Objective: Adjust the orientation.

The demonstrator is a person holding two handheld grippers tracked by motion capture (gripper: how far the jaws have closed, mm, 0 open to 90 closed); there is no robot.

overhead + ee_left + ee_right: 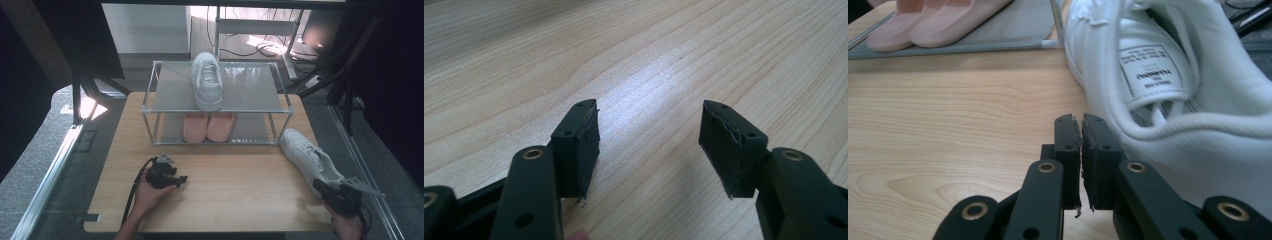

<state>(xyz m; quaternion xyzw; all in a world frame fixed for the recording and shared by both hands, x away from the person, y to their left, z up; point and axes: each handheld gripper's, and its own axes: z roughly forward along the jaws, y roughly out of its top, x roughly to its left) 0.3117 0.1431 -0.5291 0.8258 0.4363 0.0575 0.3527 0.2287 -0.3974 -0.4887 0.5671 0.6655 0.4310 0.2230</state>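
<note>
The loose white sneaker (309, 159) lies at the worktop's (225, 200) right edge, just beside the clenched, empty right tongs (1081, 150), looking light and soft-walled, best pinched at its padded heel collar, while the left tongs (649, 145) rest spread apart.

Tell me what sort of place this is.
Probably a lab or workshop set up for recording: a wooden table holds a small shoe rack, cables trail over the floor behind, and dark frames stand around.
</note>
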